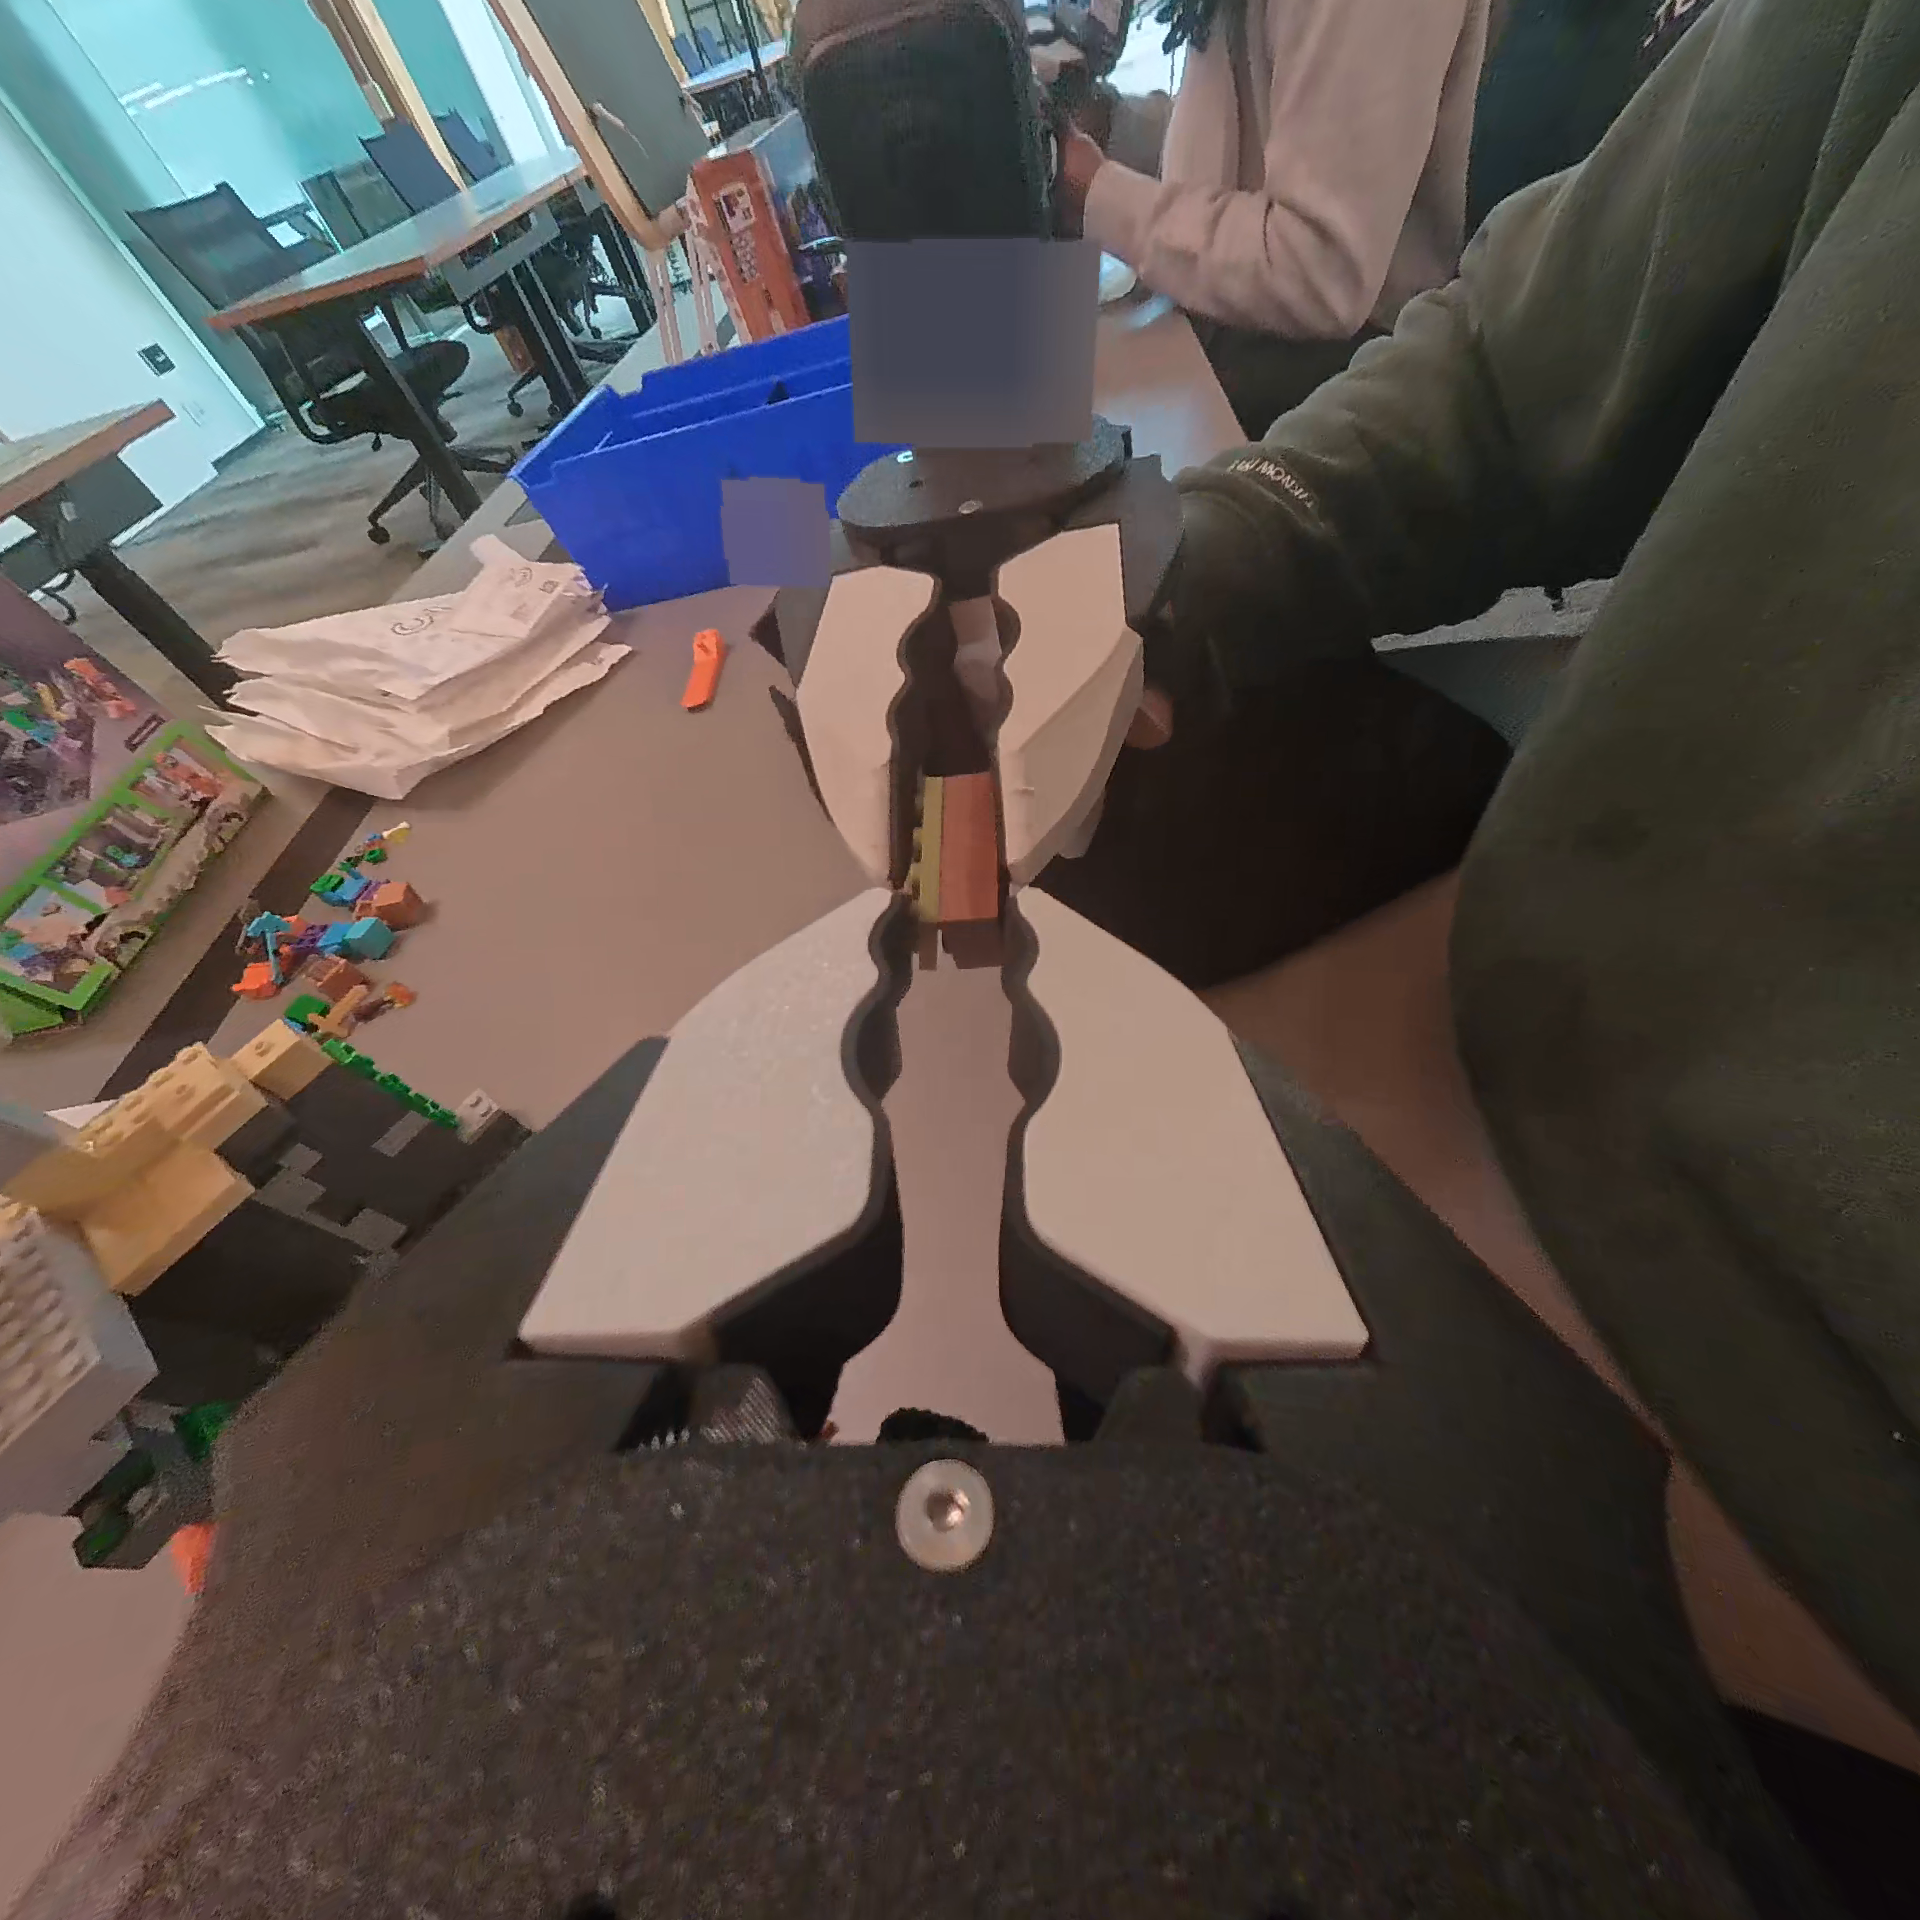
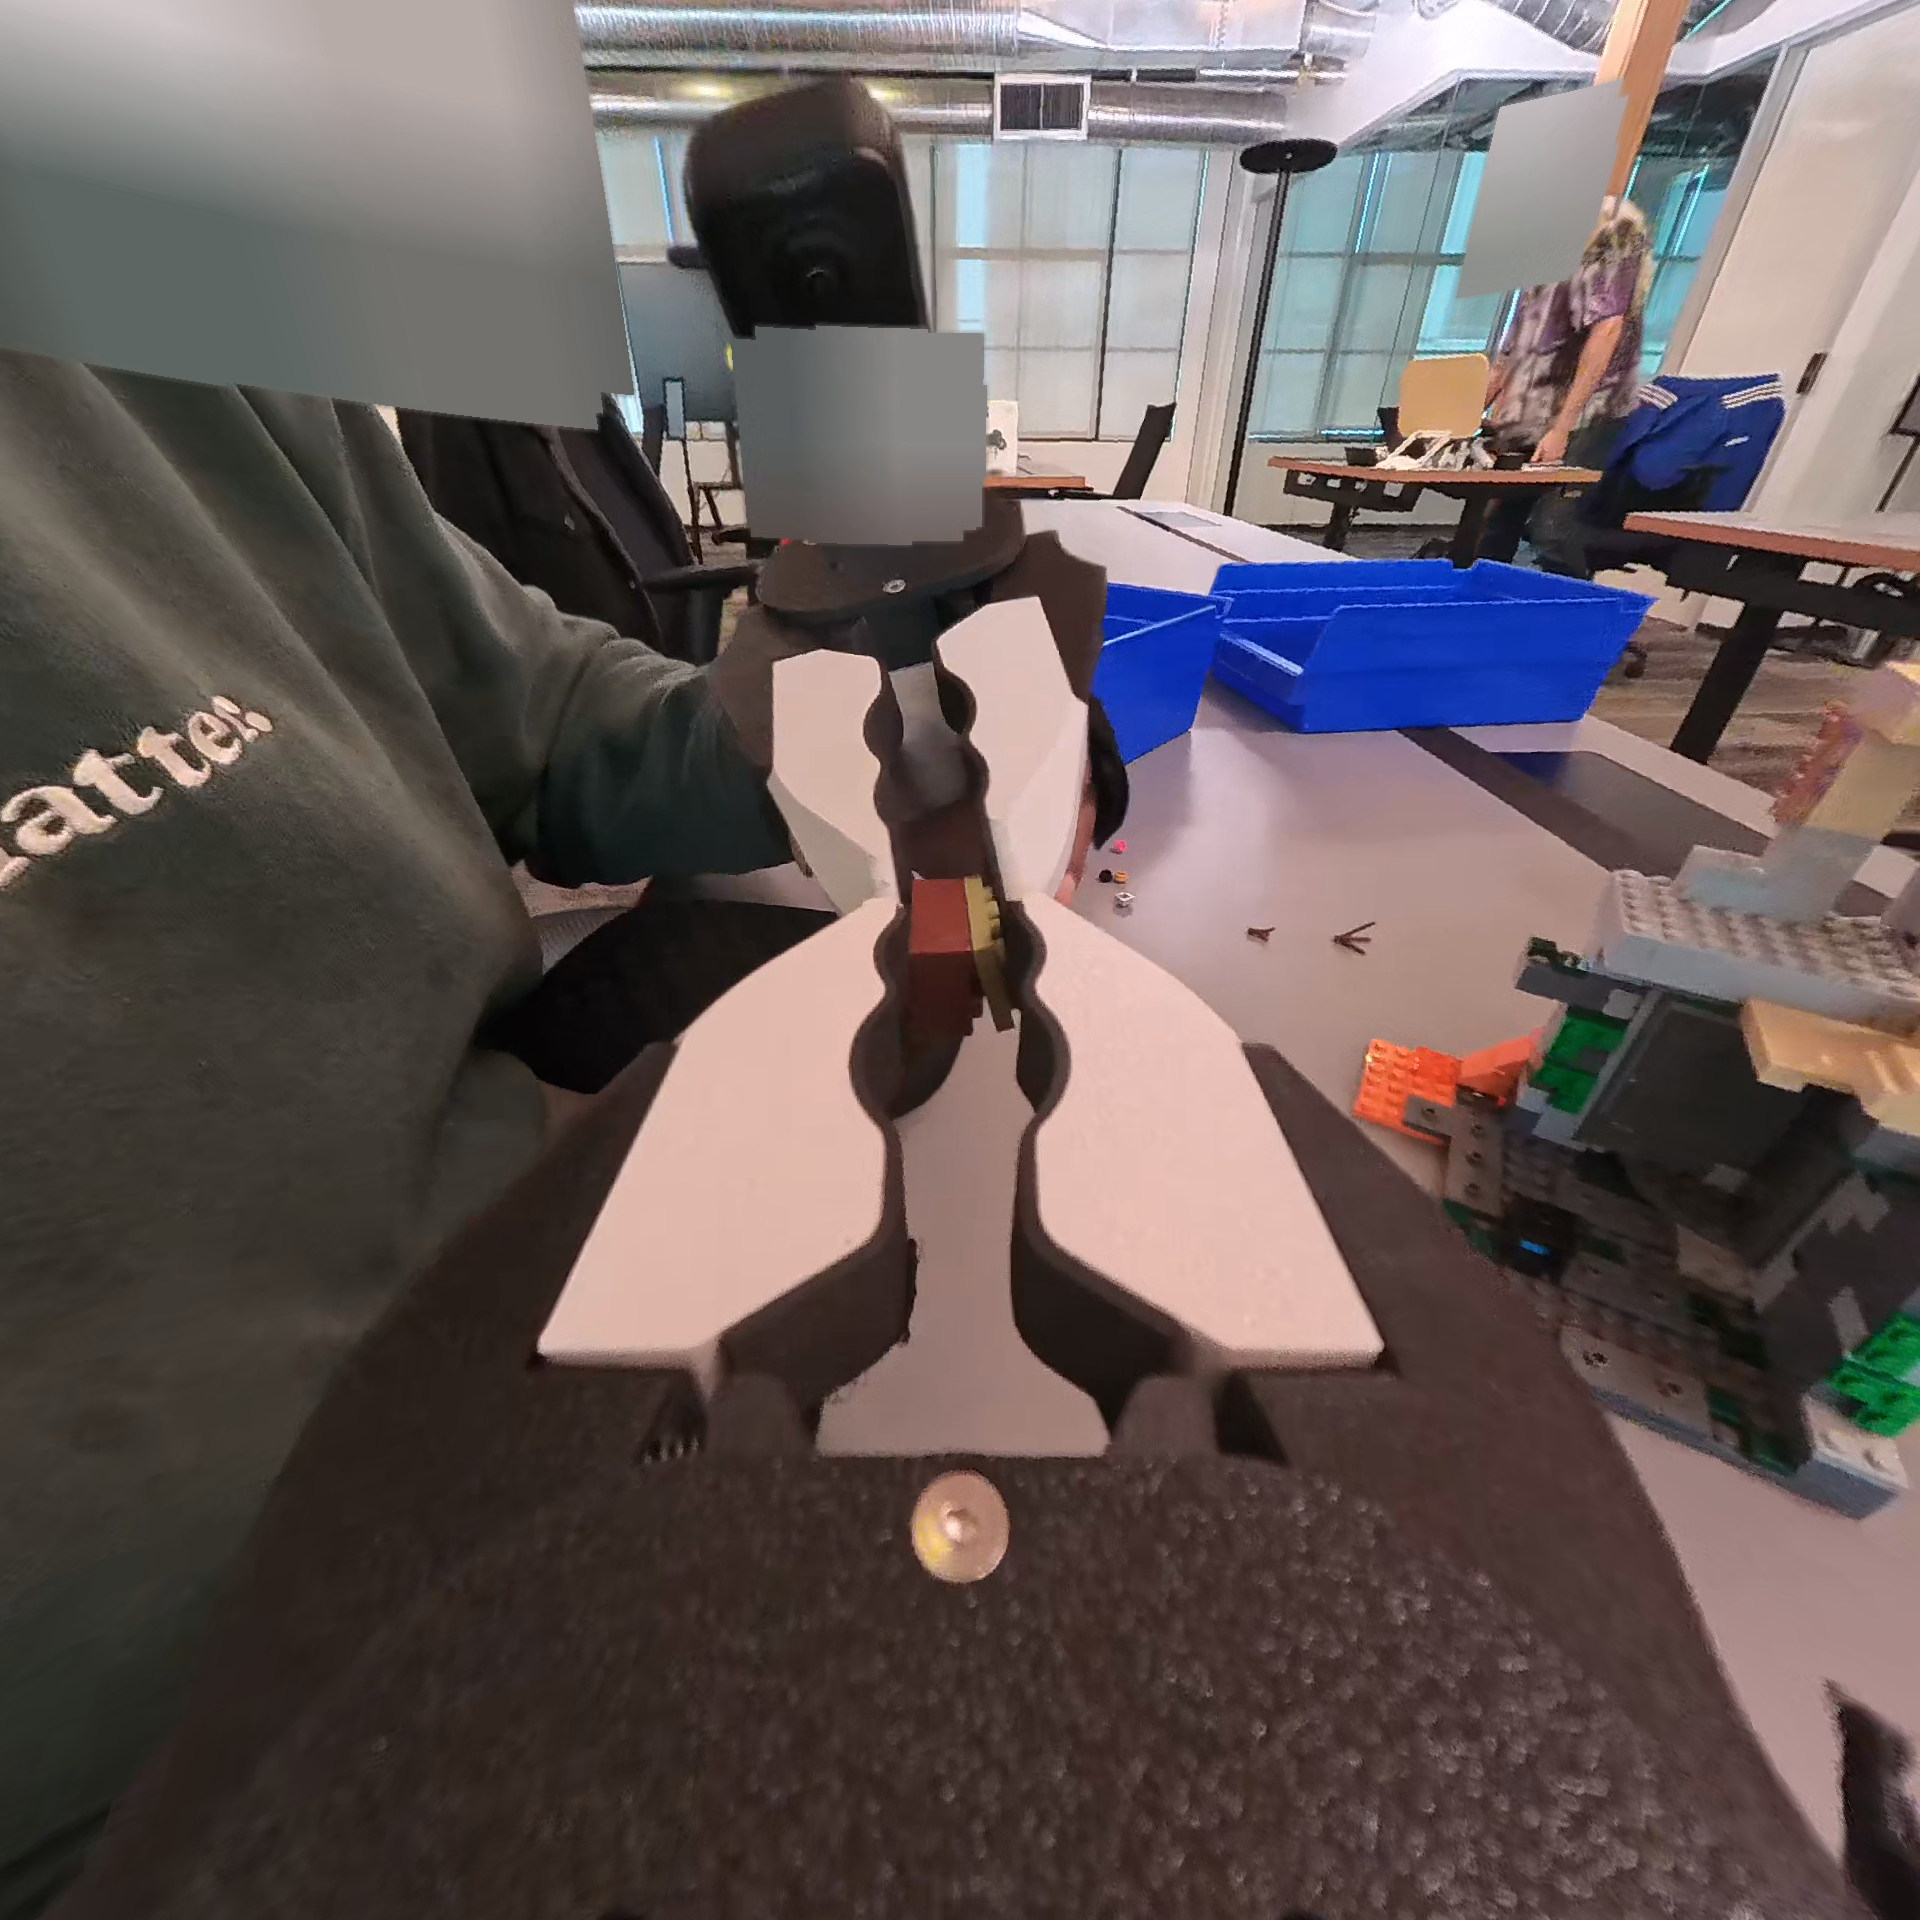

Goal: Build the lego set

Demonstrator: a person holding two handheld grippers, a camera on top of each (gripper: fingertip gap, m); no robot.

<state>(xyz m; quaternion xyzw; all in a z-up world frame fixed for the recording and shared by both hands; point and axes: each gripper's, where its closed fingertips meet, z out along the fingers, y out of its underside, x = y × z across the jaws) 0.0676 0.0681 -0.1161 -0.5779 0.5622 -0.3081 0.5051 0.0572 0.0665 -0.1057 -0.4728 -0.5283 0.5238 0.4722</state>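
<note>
My two grippers meet tip to tip above the grey table. Between them is a small lego assembly: a brown brick with a tan plate on its side. In the right wrist view the assembly sits deep between the fingers of my right gripper, which is shut on it. My left gripper is closed to the same narrow width around the assembly's near end. The left gripper shows opposite in the right wrist view, the right gripper in the left wrist view.
A large dark grey, tan and green lego build stands on the table, also in the left wrist view. Loose coloured pieces, paper bags, an orange tool, blue bins and an orange plate lie around. A person in a green sweatshirt is close by. The grippers are tip to tip, or close to it. The orange plate is about equally far from each gripper, around 25 cm.
</note>
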